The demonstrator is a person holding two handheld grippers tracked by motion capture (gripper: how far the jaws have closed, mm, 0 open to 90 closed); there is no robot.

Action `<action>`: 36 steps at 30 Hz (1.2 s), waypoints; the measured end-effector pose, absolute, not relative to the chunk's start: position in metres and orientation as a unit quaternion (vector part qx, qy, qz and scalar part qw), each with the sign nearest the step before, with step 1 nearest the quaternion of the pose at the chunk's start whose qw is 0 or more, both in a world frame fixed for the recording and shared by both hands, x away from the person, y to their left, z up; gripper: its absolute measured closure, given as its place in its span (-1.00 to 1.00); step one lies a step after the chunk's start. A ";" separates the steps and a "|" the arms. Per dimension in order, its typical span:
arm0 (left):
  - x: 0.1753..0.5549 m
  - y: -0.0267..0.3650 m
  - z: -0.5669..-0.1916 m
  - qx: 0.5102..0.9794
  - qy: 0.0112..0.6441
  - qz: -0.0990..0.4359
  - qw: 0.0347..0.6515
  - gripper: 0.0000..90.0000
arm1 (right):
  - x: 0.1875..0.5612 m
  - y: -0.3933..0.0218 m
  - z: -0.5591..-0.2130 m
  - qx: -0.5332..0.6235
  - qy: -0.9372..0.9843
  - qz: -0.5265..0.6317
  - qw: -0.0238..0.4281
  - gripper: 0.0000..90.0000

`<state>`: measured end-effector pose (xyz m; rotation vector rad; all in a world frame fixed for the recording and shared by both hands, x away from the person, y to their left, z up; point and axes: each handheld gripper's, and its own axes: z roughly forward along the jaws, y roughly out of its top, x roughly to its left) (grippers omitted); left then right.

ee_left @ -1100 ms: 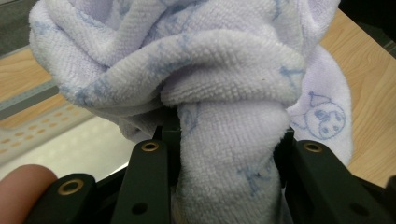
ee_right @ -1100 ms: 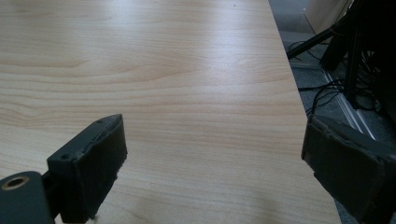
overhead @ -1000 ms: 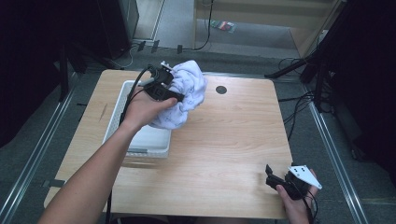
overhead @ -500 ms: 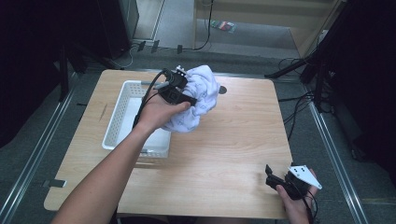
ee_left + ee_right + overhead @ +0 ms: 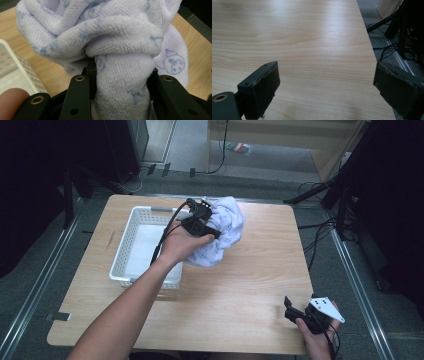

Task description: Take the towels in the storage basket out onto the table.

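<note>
A crumpled white towel (image 5: 226,231) with pale blue cartoon prints hangs above the back middle of the wooden table (image 5: 250,280). My left gripper (image 5: 212,228) is shut on it from the left. In the left gripper view a thick fold of the towel (image 5: 120,37) is pinched between the two black jaws of that gripper (image 5: 122,72). A white perforated basket (image 5: 124,251) stands at the table's left, just left of the towel. My right gripper (image 5: 291,309) rests near the front right corner; in the right gripper view it (image 5: 327,80) stands open over bare wood.
The basket's corner (image 5: 15,67) lies low left in the left gripper view. Cables and stand legs (image 5: 330,205) lie on the floor beyond the table's right edge (image 5: 367,42). Metal rails (image 5: 40,285) run along the table's left side.
The left gripper has carried the towel to the right, from above the basket to above the table beside it. The right gripper has stayed put.
</note>
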<state>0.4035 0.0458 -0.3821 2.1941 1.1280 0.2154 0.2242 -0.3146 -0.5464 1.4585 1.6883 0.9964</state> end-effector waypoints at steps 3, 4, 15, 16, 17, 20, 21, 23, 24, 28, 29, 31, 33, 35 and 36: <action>0.404 0.040 -0.387 0.841 0.427 0.079 0.323 0.40 | 0.224 -0.315 -0.546 0.560 0.649 0.385 0.343 -0.85; 0.404 0.039 -0.389 0.841 0.426 0.078 0.323 0.40 | 0.224 -0.315 -0.546 0.560 0.649 0.385 0.342 -0.85; 0.404 0.027 -0.412 0.836 0.438 0.064 0.324 0.38 | 0.224 -0.314 -0.546 0.561 0.649 0.384 0.342 -0.85; 0.404 0.025 -0.415 0.836 0.439 0.063 0.324 0.38 | 0.224 -0.314 -0.546 0.561 0.649 0.385 0.341 -0.85; 0.404 0.024 -0.418 0.836 0.440 0.062 0.322 0.38 | 0.224 -0.314 -0.546 0.561 0.649 0.384 0.341 -0.85; 0.403 0.019 -0.427 0.836 0.440 0.050 0.324 0.37 | 0.224 -0.314 -0.546 0.561 0.649 0.385 0.342 -0.85; 0.403 0.017 -0.429 0.837 0.439 0.050 0.323 0.36 | 0.224 -0.314 -0.546 0.561 0.649 0.384 0.341 -0.85; 0.402 0.012 -0.435 0.839 0.437 0.054 0.320 0.35 | 0.224 -0.314 -0.546 0.561 0.649 0.384 0.342 -0.85; 0.402 0.010 -0.437 0.840 0.437 0.055 0.318 0.35 | 0.224 -0.314 -0.546 0.561 0.649 0.385 0.341 -0.85; 0.401 0.005 -0.447 0.842 0.438 0.053 0.309 0.34 | 0.224 -0.314 -0.546 0.561 0.648 0.386 0.341 -0.85; 0.401 0.003 -0.449 0.841 0.440 0.052 0.310 0.34 | 0.224 -0.314 -0.546 0.561 0.648 0.386 0.341 -0.85; 0.401 0.001 -0.454 0.842 0.440 0.051 0.308 0.34 | 0.224 -0.314 -0.546 0.561 0.648 0.386 0.341 -0.85; 0.400 -0.003 -0.460 0.843 0.440 0.053 0.303 0.32 | 0.224 -0.315 -0.546 0.560 0.648 0.388 0.341 -0.85; 0.399 -0.006 -0.468 0.842 0.446 0.058 0.298 0.31 | 0.224 -0.315 -0.546 0.560 0.648 0.388 0.341 -0.85; 0.399 -0.007 -0.471 0.842 0.446 0.057 0.299 0.31 | 0.224 -0.315 -0.546 0.561 0.648 0.387 0.341 -0.85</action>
